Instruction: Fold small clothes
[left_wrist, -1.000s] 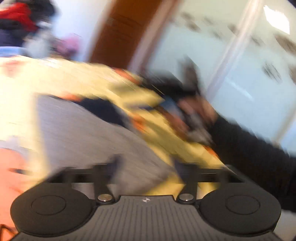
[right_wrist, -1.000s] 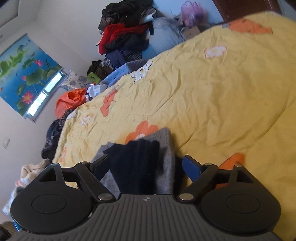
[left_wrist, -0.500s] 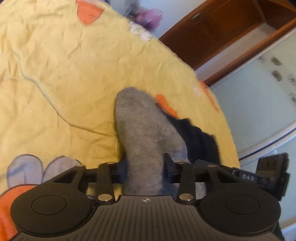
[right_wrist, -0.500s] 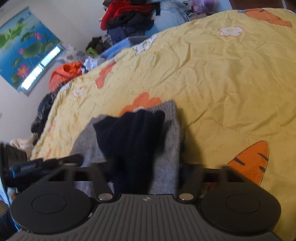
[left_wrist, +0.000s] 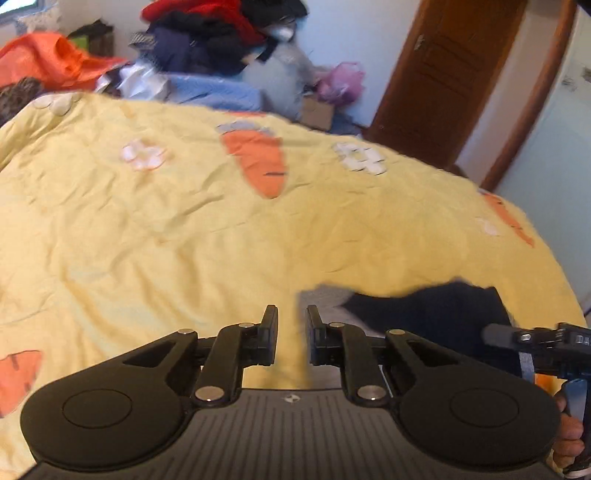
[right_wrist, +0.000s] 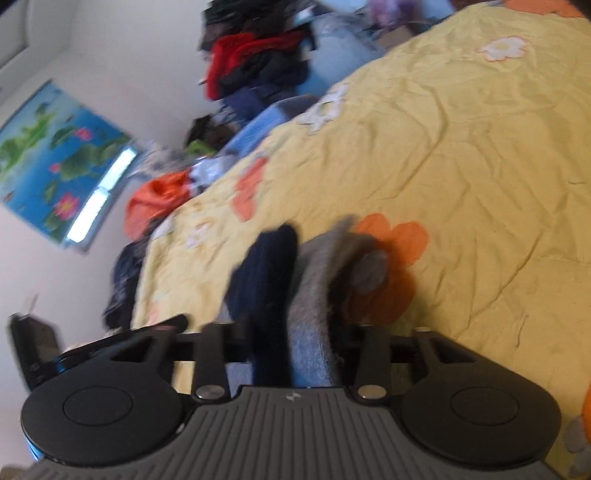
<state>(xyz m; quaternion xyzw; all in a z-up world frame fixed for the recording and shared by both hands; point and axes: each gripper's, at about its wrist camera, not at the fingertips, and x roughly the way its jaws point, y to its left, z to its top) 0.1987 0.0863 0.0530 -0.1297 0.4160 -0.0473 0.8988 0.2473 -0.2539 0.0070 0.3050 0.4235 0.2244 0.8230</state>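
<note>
A grey sock (right_wrist: 314, 295) with a dark navy sock (right_wrist: 266, 273) on top lies on the yellow quilt (right_wrist: 461, 166). Both run between the fingers of my right gripper (right_wrist: 291, 332), whose jaws are opening; its pads stand clear of the fabric on both sides. In the left wrist view the grey sock (left_wrist: 321, 295) and navy sock (left_wrist: 424, 310) lie just right of my left gripper (left_wrist: 291, 317). Its jaws are closing to a narrow gap with only quilt showing between them. The right gripper's body (left_wrist: 539, 339) and a hand (left_wrist: 569, 435) show at the right edge.
The quilt (left_wrist: 147, 229) has carrot and flower prints. Behind the bed are a heap of clothes (left_wrist: 207, 33), an orange bag (left_wrist: 55, 62) and a brown door (left_wrist: 443, 74). A lotus picture (right_wrist: 55, 158) hangs on the wall.
My left gripper has come off the grey sock and swung left over bare quilt, its jaws narrowing. My right gripper's jaws have widened around the socks, which now bunch up between them.
</note>
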